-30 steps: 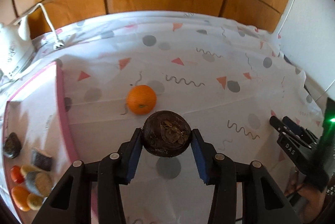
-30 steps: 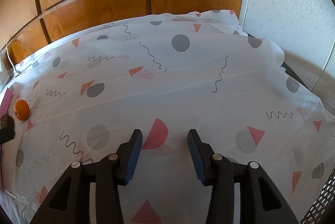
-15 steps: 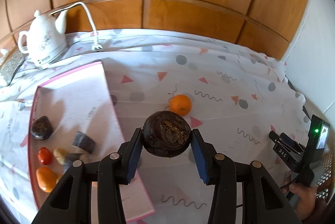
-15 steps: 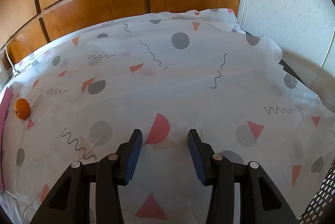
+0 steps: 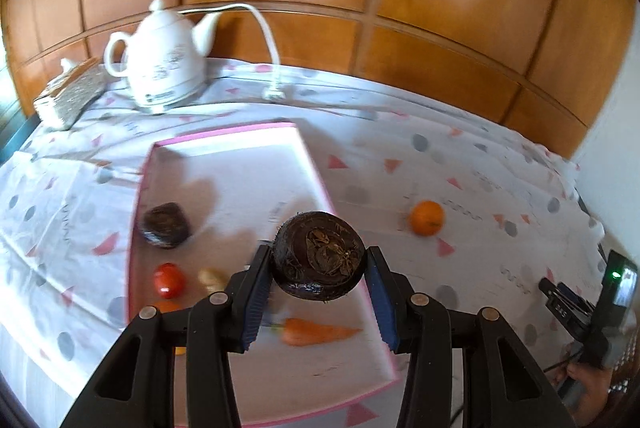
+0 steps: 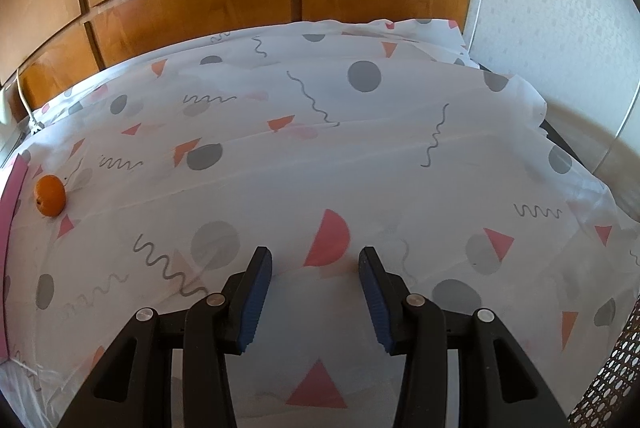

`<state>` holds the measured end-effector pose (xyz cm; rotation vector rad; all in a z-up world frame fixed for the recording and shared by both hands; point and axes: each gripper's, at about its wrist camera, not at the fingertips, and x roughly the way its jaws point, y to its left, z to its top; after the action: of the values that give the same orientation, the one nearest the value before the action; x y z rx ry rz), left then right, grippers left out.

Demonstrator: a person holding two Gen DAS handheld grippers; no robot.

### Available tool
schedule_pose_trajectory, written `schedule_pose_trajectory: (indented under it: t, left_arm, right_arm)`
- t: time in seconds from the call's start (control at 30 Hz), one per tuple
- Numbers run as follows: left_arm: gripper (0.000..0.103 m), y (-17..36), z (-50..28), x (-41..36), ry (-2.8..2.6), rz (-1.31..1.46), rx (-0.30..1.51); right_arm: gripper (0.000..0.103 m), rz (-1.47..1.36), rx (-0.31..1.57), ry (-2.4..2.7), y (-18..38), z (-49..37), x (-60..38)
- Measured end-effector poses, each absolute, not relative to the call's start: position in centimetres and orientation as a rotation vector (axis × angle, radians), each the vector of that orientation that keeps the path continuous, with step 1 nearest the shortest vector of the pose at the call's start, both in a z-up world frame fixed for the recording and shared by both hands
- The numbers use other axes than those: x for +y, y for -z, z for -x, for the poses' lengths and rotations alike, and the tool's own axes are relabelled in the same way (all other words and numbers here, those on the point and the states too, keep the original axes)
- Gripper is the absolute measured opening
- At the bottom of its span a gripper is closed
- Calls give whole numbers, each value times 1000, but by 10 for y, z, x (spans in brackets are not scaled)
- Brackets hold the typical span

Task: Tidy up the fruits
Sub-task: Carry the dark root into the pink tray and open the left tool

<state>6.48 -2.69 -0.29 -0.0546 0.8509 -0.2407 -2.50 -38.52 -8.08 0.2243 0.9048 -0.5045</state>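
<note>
Clamped between the blue pads of the left claw (image 5: pixel 319 270), a dark round fruit (image 5: pixel 319 257) with a dried, leafy crown is seen at the lower centre of the left wrist view, held in the air above the right half of a shallow white tray with a pink rim (image 5: pixel 310 158). Below the fruit in the frame, a carrot (image 5: pixel 318 335) is lying on the tray floor, and towards the tray's left side a dark lumpy item (image 5: pixel 166 225), a small red fruit (image 5: pixel 169 280), a pale yellowish piece (image 5: pixel 212 278) and an orange piece partly hidden by the claw's body are gathered; much of this is blurred. Right of the tray, well apart from it, an orange (image 5: pixel 427 218) is resting on the white patterned cloth (image 5: pixel 400 148) that covers the surface. At the upper left a white teapot (image 5: pixel 158 68) is standing near the wooden panelling, with a white cord (image 5: pixel 266 32) trailing to a plug beside it and a glittery flat object (image 5: pixel 70 96) just to its left. In the right wrist view the right claw (image 6: pixel 315 288) is seen with its pads apart and nothing between them, poised over the cloth; the same orange (image 6: pixel 49 195) appears at the far left edge, just beside a strip of the pink tray rim. At the lower right of the left wrist view, the other claw's tips and a green light are visible.
</note>
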Motion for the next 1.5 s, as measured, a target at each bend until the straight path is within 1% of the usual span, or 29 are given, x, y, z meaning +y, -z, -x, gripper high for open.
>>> schedule_pose_trajectory:
  t: [0.27,0.53,0.7,1.0,1.3,1.33,1.37,1.5]
  left_arm:
    - [47,10,-73,18,133,95,847]
    - [47,30,-100,62,60,165,899]
    - [47,43,-109,75,37,168,924]
    - [47,59,-112,76,46,161,949]
    - [47,61,-107,72,44,136,945]
    - [50,60,-106,71,49,134,941]
    - [54,58,-104,70,50,130,933]
    - [55,53,-100,67,53,114,911]
  right_arm:
    - [46,-196,930,420,77,7,-363]
    - [46,-164,950,381,77,2,-347]
    - [46,-188,955,328,73,-14,-341]
    - [46,-146,948,204,67,-45,-300]
    - [46,-119,949,138,65,-57,-276]
    - [46,-121,950,130,65,-58,-275]
    - [46,-122,949,120,64,-60,-272]
    - [46,-103,944,67,62,-70,-257]
